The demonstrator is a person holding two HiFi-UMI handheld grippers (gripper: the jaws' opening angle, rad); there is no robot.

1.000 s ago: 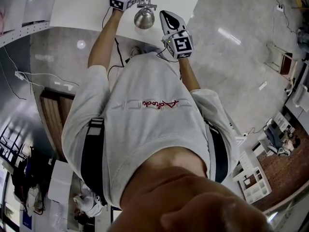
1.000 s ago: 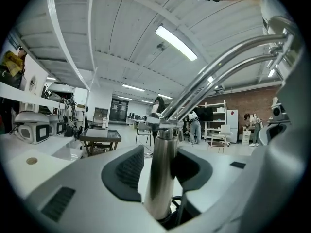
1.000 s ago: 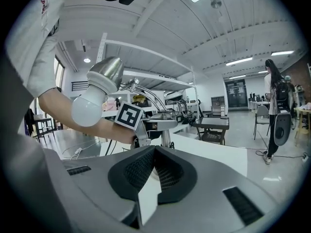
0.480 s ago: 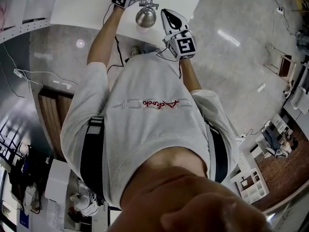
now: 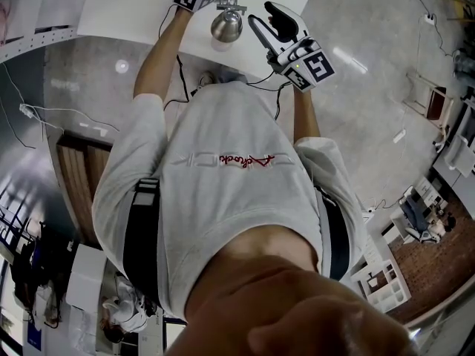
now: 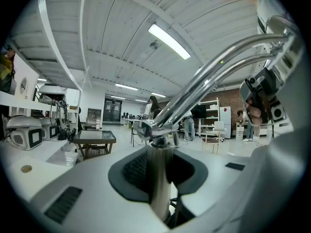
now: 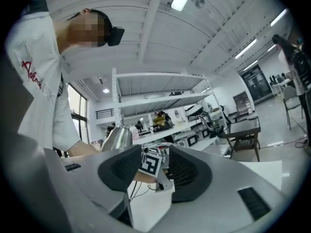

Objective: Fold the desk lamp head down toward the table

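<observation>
The lamp stem [image 6: 160, 198] between the left gripper's [image 6: 160, 171] matt plastic jaws is brushed metal. Its head [image 5: 226, 27] is mirror-glossy.

- Grey glossy floor [image 5: 371, 87], ceiling lights reflected in it.
- White table [image 5: 133, 6] at the top of the head view. Brown wooden panel [image 5: 78, 176] at left, thin cable [image 5: 44, 113] on the floor near it.
- White cubby shelf [image 5: 386, 273] at lower right.
- White ribbed ceiling [image 6: 112, 28], long tube light [image 6: 168, 41] switched on.
- Dark low table [image 6: 95, 138] mid-room, people [image 6: 154, 108] standing far back.
- White rack shelving [image 7: 160, 101] loaded with appliances, bright window [image 7: 77, 108] to its left.
</observation>
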